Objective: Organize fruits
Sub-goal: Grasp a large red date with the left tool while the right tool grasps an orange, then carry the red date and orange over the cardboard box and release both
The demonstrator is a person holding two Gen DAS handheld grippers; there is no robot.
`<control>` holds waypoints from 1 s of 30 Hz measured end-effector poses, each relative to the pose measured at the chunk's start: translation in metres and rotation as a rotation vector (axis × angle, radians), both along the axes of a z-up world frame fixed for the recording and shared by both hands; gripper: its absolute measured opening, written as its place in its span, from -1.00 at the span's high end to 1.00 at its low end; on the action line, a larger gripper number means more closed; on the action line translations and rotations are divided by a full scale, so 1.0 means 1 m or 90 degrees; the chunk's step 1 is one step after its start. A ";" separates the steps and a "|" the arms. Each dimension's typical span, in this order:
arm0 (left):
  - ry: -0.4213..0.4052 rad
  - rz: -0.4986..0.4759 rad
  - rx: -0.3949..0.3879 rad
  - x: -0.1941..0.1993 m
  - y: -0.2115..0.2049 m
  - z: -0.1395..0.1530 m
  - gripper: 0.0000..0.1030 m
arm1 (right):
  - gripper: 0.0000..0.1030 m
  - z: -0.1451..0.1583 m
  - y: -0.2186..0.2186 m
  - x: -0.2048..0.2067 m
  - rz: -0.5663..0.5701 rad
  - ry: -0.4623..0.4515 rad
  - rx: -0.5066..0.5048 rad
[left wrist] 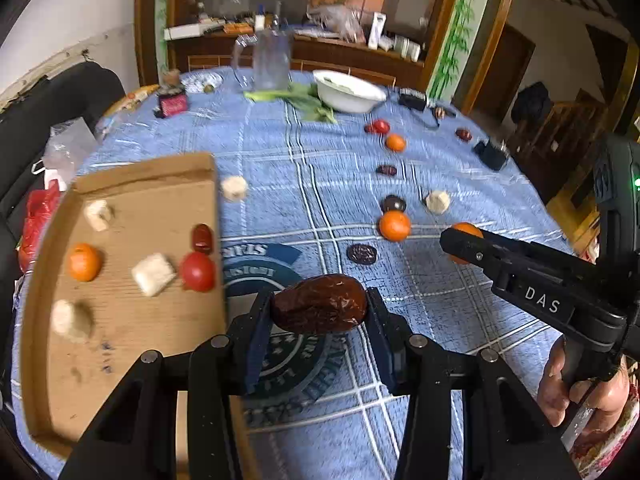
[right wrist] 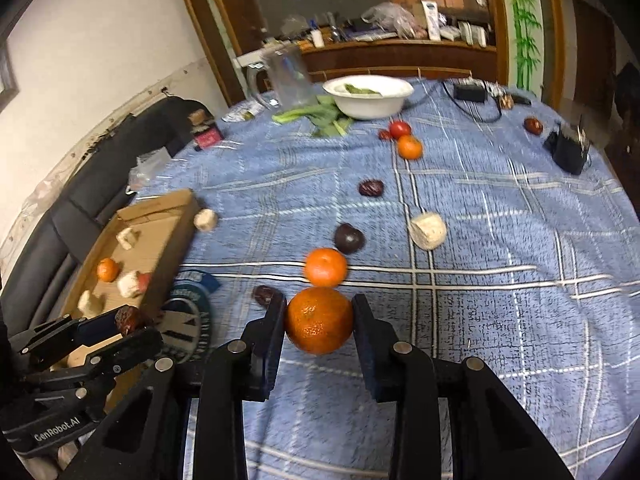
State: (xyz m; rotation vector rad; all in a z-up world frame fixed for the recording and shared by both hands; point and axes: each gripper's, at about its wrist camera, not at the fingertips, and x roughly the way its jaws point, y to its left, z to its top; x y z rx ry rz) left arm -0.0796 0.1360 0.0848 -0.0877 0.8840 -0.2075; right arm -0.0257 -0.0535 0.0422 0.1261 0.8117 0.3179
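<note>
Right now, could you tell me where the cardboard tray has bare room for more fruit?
The cardboard tray is bare along its near end. Farther in it is crowded: tangerine, tomato, white cubes.

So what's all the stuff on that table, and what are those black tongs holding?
cardboard tray: one, brown, left side of table
tray contents: three pale chunks, one orange tangerine, one red tomato, one red date
loose tangerines: two, orange, on the cloth
loose dates: several, dark red, scattered mid-table
pale chunks: two, off-white, on the cloth
bowl: one, white, far end
jug: one, clear, far end
tablecloth: one, blue checked
left tongs: black, gripping a brown date
right tongs: black, gripping a tangerine
hand: one, holding right tongs
</note>
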 end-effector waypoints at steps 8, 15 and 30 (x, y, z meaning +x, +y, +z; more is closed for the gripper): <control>-0.060 0.061 -0.014 -0.042 0.058 0.033 0.14 | 0.31 0.042 0.039 -0.035 0.044 -0.045 -0.002; -0.054 0.150 -0.015 -0.057 0.136 0.027 0.14 | 0.30 0.060 0.096 -0.055 0.117 -0.056 -0.003; 0.046 0.222 0.007 -0.024 0.198 -0.042 0.13 | 0.30 -0.019 0.227 -0.018 0.229 0.036 -0.083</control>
